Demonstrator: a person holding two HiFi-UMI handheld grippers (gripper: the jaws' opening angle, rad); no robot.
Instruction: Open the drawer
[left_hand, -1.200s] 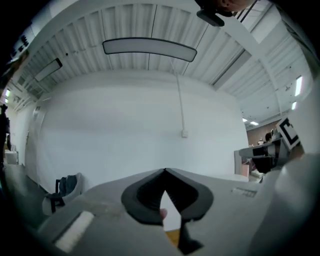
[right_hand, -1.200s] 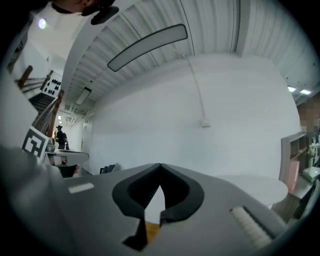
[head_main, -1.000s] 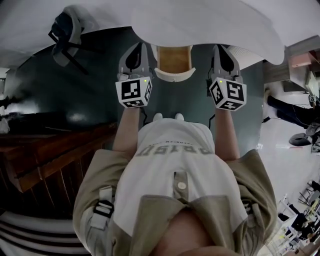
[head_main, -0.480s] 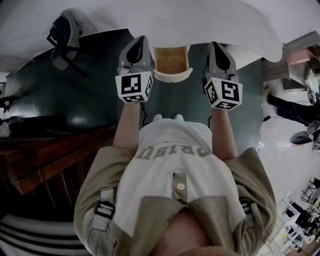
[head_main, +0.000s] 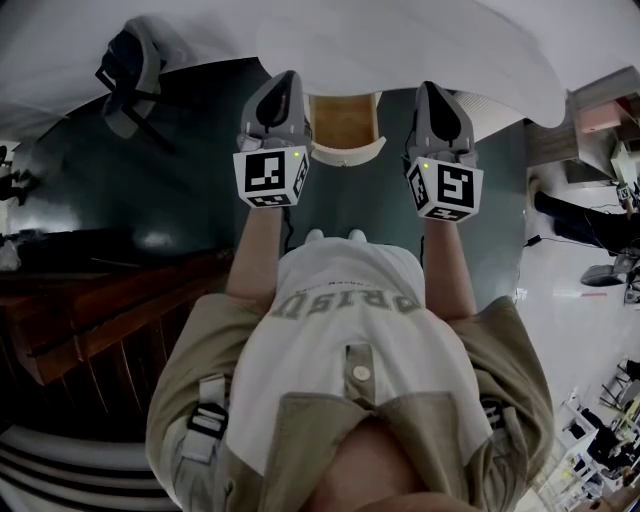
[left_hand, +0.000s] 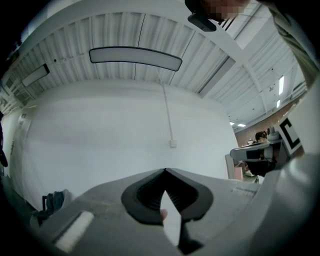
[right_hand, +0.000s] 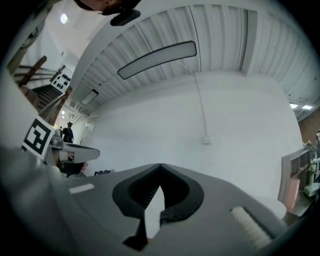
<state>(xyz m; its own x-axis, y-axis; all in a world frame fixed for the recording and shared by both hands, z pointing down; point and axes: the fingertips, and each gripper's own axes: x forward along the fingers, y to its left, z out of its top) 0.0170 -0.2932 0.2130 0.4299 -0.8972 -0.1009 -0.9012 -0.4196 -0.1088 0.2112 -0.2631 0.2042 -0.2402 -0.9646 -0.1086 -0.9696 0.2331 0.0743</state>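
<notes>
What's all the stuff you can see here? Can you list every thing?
drawer: one, tan with a white front, ahead between the two grippers
white surface: one, above the drawer
chair: one, grey, far left on the floor
floor: dark green, underfoot
wooden steps: brown, at the person's left
wall: white, straight ahead
ceiling light: one, long panel, overhead
wall box: one, small, white, on the wall
shoes: two, white, on the floor
left gripper: grey, shut, empty
right gripper: grey, shut, empty
</notes>
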